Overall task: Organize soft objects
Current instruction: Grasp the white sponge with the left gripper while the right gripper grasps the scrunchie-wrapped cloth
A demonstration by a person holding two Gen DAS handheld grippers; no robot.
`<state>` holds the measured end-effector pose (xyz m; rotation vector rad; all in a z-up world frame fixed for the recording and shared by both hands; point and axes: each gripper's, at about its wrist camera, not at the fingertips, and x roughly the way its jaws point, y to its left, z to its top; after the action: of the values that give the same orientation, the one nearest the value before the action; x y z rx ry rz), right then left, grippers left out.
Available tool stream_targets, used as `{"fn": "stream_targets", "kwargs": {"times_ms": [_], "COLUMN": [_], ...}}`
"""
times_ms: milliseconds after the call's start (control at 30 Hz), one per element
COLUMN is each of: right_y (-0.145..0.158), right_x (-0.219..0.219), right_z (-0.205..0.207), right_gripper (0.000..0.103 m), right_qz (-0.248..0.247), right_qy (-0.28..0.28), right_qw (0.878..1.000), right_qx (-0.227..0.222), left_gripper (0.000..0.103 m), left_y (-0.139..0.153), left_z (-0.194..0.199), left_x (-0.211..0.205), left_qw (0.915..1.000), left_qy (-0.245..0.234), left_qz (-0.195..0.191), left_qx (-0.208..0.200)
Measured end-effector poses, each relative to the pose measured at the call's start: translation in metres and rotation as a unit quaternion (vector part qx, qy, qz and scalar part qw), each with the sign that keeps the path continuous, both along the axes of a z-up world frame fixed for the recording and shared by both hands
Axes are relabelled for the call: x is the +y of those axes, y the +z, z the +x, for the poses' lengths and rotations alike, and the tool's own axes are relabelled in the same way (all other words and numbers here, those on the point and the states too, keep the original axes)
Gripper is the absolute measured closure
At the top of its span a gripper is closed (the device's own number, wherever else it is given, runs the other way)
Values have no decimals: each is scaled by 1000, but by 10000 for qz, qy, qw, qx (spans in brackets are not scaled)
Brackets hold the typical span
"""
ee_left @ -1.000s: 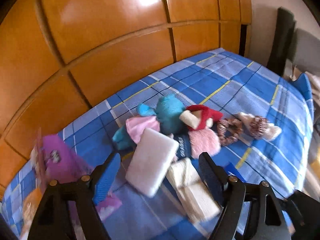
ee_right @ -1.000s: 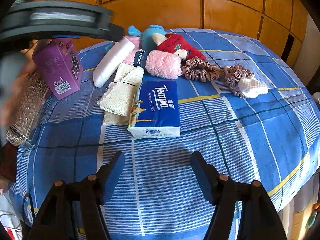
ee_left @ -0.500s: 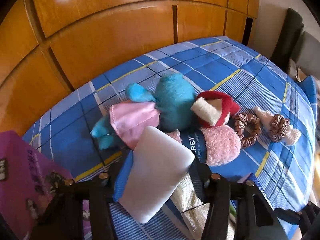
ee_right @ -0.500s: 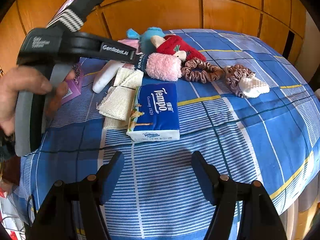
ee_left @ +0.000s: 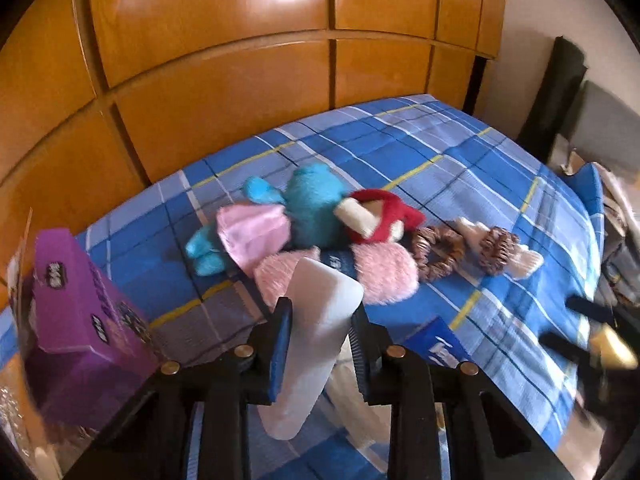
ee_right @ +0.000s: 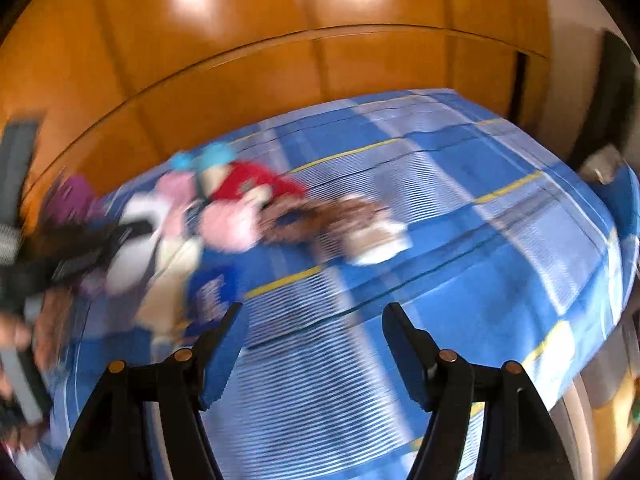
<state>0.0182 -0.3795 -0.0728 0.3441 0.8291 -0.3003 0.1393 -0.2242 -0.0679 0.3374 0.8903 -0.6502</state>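
Observation:
My left gripper (ee_left: 320,320) is closing on a white soft pad (ee_left: 316,344), squeezed between its blue pads and lifted off the blue plaid bed (ee_left: 460,168). Behind it lie a teal plush (ee_left: 316,208) with a pink cloth (ee_left: 252,232), a red plush (ee_left: 380,212), a pink fluffy roll (ee_left: 384,276), brown scrunchies (ee_left: 436,252) and a blue tissue pack (ee_left: 440,344). In the blurred right wrist view my right gripper (ee_right: 312,332) hangs open over bare bedding, with the same heap (ee_right: 240,212) to its upper left and the pad (ee_right: 132,248) in the left gripper.
A purple box (ee_left: 76,312) stands at the left edge of the bed. A wooden panelled wall (ee_left: 224,80) runs behind the bed. Dark furniture (ee_left: 560,92) and clutter fill the right side. A hand (ee_right: 16,336) holds the left gripper's handle.
The left gripper went down over the white pad, closed on it and raised it. The right gripper swung to the right and rolled; its view is now blurred.

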Motion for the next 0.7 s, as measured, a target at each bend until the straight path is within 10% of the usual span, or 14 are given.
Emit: {"fn": "stream_targets", "kwargs": {"times_ms": [400, 500, 700], "right_y": [-22, -37, -44], "right_x": [-56, -60, -55], "right_z": [68, 79, 80], "right_gripper": [33, 68, 71], "right_qz": [-178, 157, -19], "right_qy": [15, 252, 305], "right_qw": [9987, 9973, 9965], "right_qx": [479, 673, 782], "left_gripper": [76, 76, 76], "left_y": [21, 21, 35], "left_z": [-46, -55, -46], "left_x": [18, 17, 6], "left_qw": [9959, 9959, 9963], "left_qy": [-609, -633, -621], "left_qz": [-580, -537, -537], "left_qx": [345, 357, 255]}}
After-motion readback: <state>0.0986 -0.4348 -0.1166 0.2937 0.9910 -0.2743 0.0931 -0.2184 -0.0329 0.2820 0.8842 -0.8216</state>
